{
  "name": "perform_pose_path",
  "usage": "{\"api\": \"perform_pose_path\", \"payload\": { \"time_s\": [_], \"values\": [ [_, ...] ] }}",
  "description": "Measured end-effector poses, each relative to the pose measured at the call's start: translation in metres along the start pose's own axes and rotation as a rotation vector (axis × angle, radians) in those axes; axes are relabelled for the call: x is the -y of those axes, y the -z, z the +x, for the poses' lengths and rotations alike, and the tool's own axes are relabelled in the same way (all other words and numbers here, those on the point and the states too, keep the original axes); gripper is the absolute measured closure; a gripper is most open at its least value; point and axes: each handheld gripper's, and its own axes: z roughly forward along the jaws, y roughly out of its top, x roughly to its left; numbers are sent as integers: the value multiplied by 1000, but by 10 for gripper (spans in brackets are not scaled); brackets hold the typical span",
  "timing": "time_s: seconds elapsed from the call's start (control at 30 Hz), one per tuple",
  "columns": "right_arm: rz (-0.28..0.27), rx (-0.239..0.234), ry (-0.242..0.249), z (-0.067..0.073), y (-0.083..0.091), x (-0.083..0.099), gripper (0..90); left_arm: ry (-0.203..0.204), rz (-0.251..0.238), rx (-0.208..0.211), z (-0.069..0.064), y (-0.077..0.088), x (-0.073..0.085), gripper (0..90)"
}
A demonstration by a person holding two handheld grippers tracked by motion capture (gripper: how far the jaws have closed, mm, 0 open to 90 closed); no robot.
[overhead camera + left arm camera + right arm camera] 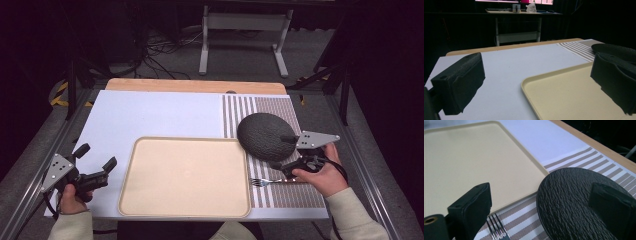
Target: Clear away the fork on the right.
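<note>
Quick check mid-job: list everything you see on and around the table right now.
Tray: one, beige, table centre, empty.
Plate: one, black, textured, on the striped mat, right of the tray.
Fork: one, silver, on the mat near the tray's right edge.
Striped mat: one, brown and white, table's right side.
Table: one, white top, wooden far edge.
Left hand-held gripper: black, open, left of the tray.
Right hand-held gripper: black, open, over the plate's near edge.

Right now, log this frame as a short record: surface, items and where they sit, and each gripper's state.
surface: white table with striped placemat at right
tray: beige tray, empty, centre front
plate: dark textured plate on placemat
fork: fork on placemat, beside the tray
left gripper: left gripper open, holding nothing
right gripper: right gripper open, by the plate
</note>
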Motion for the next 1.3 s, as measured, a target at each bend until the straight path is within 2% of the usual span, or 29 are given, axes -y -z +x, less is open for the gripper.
{"api": "perform_pose_path", "payload": {
  "time_s": [0.33,0.5,0.63,0.83,1.1,1.3],
  "values": [
    [112,-16,47,-4,-2,-10,58,-2,1,-1,0,0,0,0],
    [214,-33,81,-5,-5,-14,68,-2,0,1,0,0,0,0],
    [248,-38,98,-6,-7,-17,68,-1,0,-1,1,0,0,0],
    [348,-56,130,-8,-18,-18,70,-2,-1,1,0,0,-1,0],
    [454,-89,155,-7,-26,-19,71,1,-1,-1,2,1,-1,0],
    [503,-108,181,-7,-31,-20,69,2,-2,-1,1,1,-1,0]
  ]
}}
